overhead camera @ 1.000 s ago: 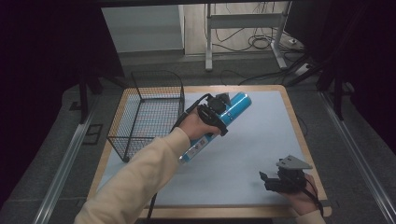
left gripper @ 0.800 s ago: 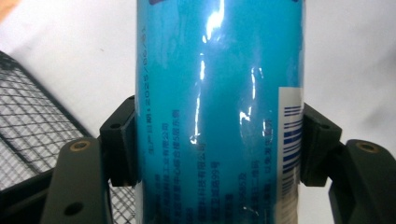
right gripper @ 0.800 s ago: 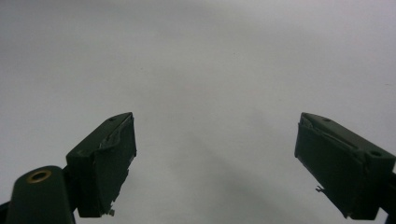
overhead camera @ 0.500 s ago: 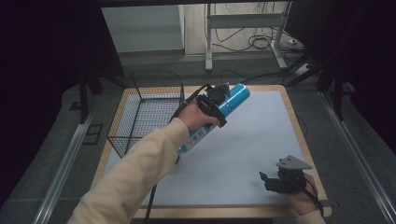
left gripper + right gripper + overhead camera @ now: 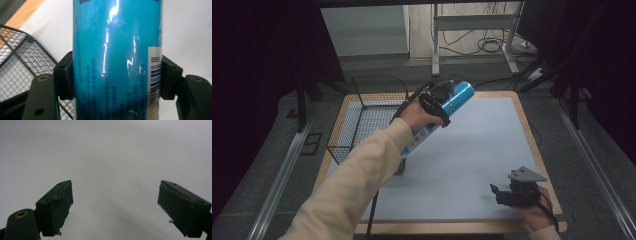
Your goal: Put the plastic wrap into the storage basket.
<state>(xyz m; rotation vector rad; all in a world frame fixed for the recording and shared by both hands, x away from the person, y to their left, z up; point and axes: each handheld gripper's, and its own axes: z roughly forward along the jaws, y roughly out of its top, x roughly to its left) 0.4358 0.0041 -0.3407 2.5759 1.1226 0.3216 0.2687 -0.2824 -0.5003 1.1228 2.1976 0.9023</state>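
Note:
My left gripper [image 5: 434,107] is shut on a shiny blue can [image 5: 447,107] with a barcode and white print. I hold the can tilted in the air above the table's back left, beside the wire basket [image 5: 367,120]. In the left gripper view both black pads press the sides of the blue can [image 5: 116,57], and the left gripper [image 5: 117,75] has the basket's mesh at its lower left. My right gripper [image 5: 502,195] rests low near the table's front right corner. Its jaws stand wide apart in the right gripper view, and the right gripper [image 5: 115,202] has nothing between them.
The black wire basket stands at the table's left side on the pale grey mat [image 5: 482,150]. A wooden table edge [image 5: 532,135] frames the mat. Beyond the far edge are a metal stand's legs [image 5: 472,30] and cables on the floor.
My left hand has lifted the blue can a little higher and carried it slightly back and to the right, still by the basket. The right gripper has stayed where it was.

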